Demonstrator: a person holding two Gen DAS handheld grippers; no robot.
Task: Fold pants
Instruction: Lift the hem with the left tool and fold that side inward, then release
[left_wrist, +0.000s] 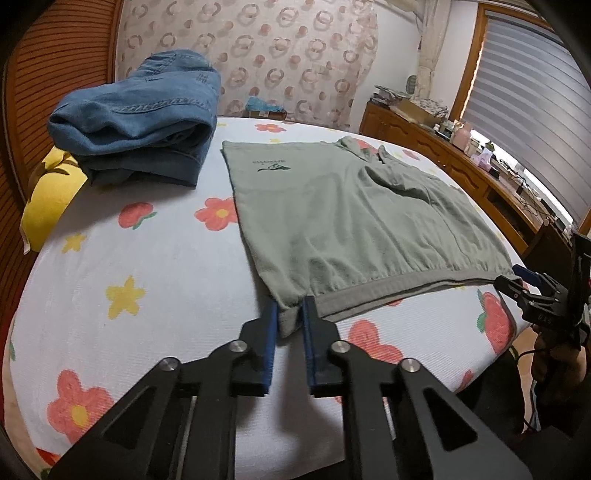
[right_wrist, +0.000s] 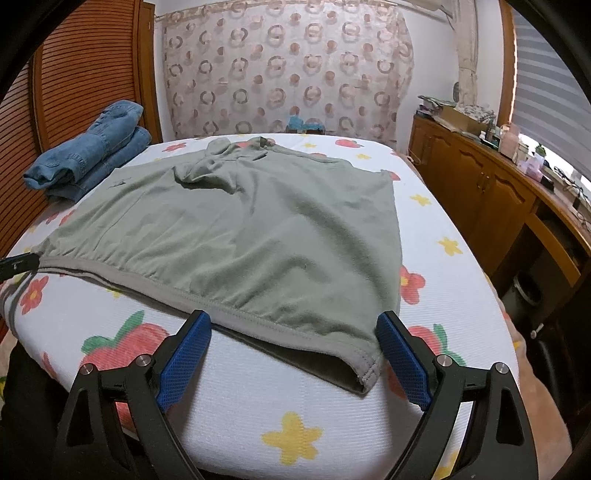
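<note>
Grey-green pants (left_wrist: 343, 218) lie spread flat on the flowered bed, waistband toward me, legs folded back at the far end. They also show in the right wrist view (right_wrist: 236, 236). My left gripper (left_wrist: 290, 314) is shut on the waistband's left corner, the cloth pinched between its blue pads. My right gripper (right_wrist: 293, 330) is open wide, its jaws either side of the waistband's right corner (right_wrist: 364, 369), not touching it. It also shows at the right edge of the left wrist view (left_wrist: 526, 286).
The bed sheet (left_wrist: 147, 288) is white with red and yellow flowers. A stack of folded blue jeans (left_wrist: 144, 118) sits at the far left of the bed by a yellow pillow (left_wrist: 51, 199). A wooden sideboard (right_wrist: 480, 192) with clutter stands to the right.
</note>
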